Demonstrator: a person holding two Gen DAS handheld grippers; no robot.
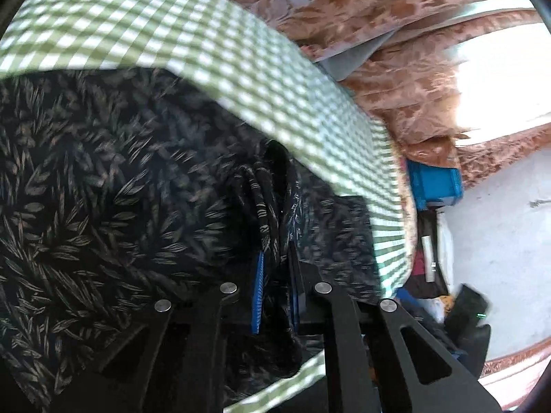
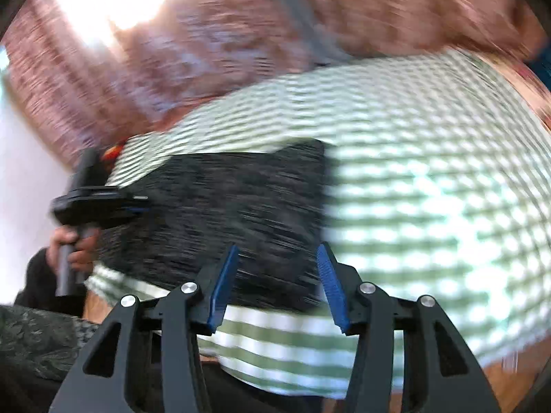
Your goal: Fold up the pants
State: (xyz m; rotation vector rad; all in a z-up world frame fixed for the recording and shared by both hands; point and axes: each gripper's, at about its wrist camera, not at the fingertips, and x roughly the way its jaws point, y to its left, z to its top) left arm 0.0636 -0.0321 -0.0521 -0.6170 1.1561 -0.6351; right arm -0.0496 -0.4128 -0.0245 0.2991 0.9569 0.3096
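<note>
Pants (image 1: pixel 86 179) bunched between left fingers (image 1: pixel 259 277), pinched tight at the left end; right fingers (image 2: pixel 329 287) spread, empty, hovering over the near edge on checked cloth (image 2: pixel 430 189).

Nothing to read here — no words, labels, brand marks or numbers show up legibly on anything in either wrist view. The right wrist view is smeared with blur, so any print there would be lost — and the left wrist view, sharper, carries only cloth patterns, no lettering.
</note>
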